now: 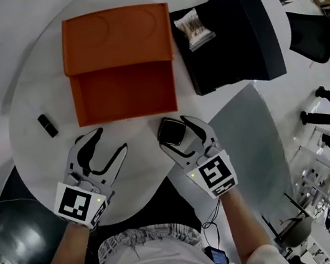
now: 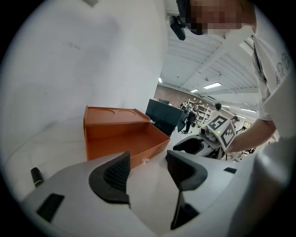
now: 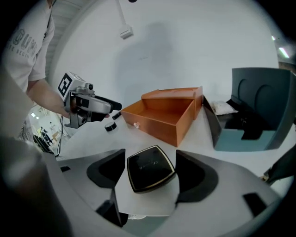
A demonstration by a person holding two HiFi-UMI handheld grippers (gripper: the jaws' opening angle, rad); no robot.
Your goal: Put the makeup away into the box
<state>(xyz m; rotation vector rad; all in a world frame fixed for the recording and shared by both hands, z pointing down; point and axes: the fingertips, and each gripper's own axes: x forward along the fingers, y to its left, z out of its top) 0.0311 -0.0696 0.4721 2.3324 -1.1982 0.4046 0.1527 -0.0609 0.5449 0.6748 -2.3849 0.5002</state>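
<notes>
Right gripper (image 1: pixel 177 135): jaws spread wide and low over the desk (image 1: pixel 29 76), pads on either side of the compact but not pressing on it.
Compact (image 3: pixel 150 172): black and square with a pale rim, lying flat on the desk between those jaws at a slight skew to the pads.
Left gripper (image 2: pixel 149 172): jaws well apart with nothing between them, near the desk edge at 9 o'clock from the right one.
Orange box (image 1: pixel 127 117): open and apparently empty at 12 o'clock from the grippers, its lid lying flat behind it.
Black box (image 1: pixel 242 32): at 2 o'clock, with a pale packet (image 1: pixel 195 28) inside.
Small black tube (image 1: pixel 47 125): on the desk at 10 o'clock, well apart from the box.
Step in hand: probably taking hold of the compact. Square the pads to two opposite flat sides before closing, or the corners may let it twist. Then lift it level, clear the box's front wall and set it down low.
Writing: the mark on the compact lid is too faint to read. Shirt print is blurred. The marker cubes carry patterns only.
</notes>
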